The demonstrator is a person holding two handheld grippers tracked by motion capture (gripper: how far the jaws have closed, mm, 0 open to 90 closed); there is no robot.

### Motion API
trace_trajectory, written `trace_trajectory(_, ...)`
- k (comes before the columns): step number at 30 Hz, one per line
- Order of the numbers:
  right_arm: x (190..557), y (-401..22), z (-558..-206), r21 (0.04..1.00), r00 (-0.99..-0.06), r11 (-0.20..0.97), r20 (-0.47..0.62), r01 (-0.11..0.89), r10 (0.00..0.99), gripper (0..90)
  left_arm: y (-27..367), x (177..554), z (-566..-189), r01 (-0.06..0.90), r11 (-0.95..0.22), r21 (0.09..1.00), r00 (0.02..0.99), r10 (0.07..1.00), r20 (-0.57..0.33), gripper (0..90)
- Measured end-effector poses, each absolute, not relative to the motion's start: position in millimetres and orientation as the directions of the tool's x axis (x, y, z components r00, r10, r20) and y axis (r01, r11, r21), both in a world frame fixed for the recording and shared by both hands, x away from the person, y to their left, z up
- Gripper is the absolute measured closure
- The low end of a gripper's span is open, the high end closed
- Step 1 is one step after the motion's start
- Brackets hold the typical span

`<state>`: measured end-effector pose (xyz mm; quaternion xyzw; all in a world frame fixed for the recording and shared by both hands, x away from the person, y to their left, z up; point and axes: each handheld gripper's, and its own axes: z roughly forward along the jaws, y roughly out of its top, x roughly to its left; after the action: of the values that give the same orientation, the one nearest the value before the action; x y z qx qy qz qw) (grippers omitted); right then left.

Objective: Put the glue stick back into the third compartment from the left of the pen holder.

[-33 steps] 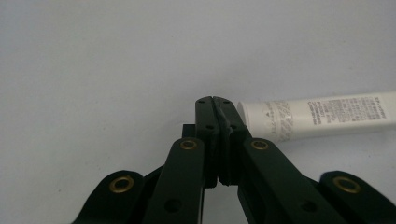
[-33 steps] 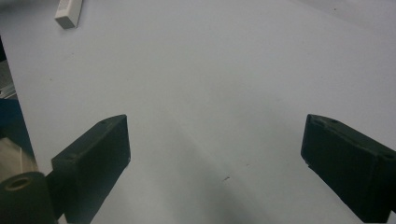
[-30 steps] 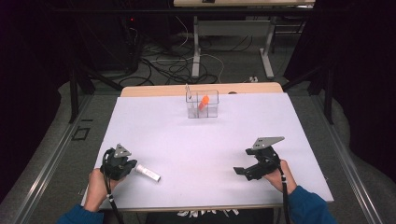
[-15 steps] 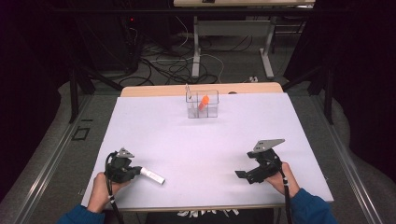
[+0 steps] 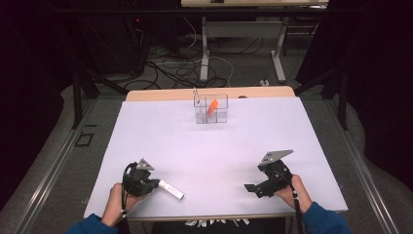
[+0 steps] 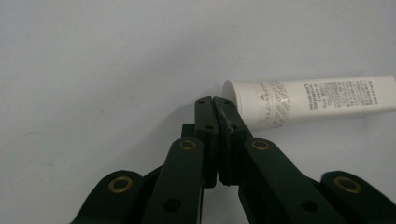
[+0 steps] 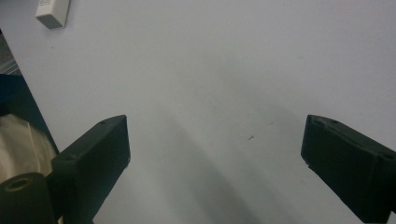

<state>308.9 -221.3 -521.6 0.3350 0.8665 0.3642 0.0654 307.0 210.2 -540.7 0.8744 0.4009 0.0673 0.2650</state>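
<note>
- The left gripper, fingers clenched empty, has slid right along the tabletop, pushing the white tube.
- The right gripper stays put, fingers released.

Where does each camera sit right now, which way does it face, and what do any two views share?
High view: above the near edge, looking forward and down on the white table; both hands, left gripper, right gripper.
Left gripper view: on the left gripper, looking along shut fingers beside the white tube.
Right gripper view: on the right gripper, looking down past open fingers at bare table.
Shared: high and left gripper views both show the tube.
</note>
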Motion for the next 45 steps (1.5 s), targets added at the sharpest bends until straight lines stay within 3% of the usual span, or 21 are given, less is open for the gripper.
trace_trajectory(23, 307.0, -214.7, -523.8, 0.646, -0.782, 0.539, 0.150, 0.540, 0.604, 8.0, 187.8, 283.9, -538.9, 0.619, -0.608, 0.496, 0.731, 0.678, -0.081, 85.3)
trace_trajectory(37, 294.0, -160.0, -521.4, 0.648, -0.815, 0.575, 0.127, 0.500, 0.565, 10.0, 174.4, 280.4, -540.2, 0.625, -0.590, 0.511, 0.728, 0.676, -0.111, 83.3)
trace_trajectory(43, 290.2, -117.4, -518.0, 0.671, -0.845, 0.583, 0.126, 0.458, 0.519, 16.7, 182.8, 282.8, -537.5, 0.626, -0.557, 0.545, 0.705, 0.704, -0.089, 66.6)
trace_trajectory(45, 289.1, -103.7, -519.0, 0.666, -0.852, 0.593, 0.126, 0.452, 0.508, 19.0, 186.7, 284.1, -535.6, 0.629, -0.542, 0.557, 0.688, 0.722, -0.074, 55.5)
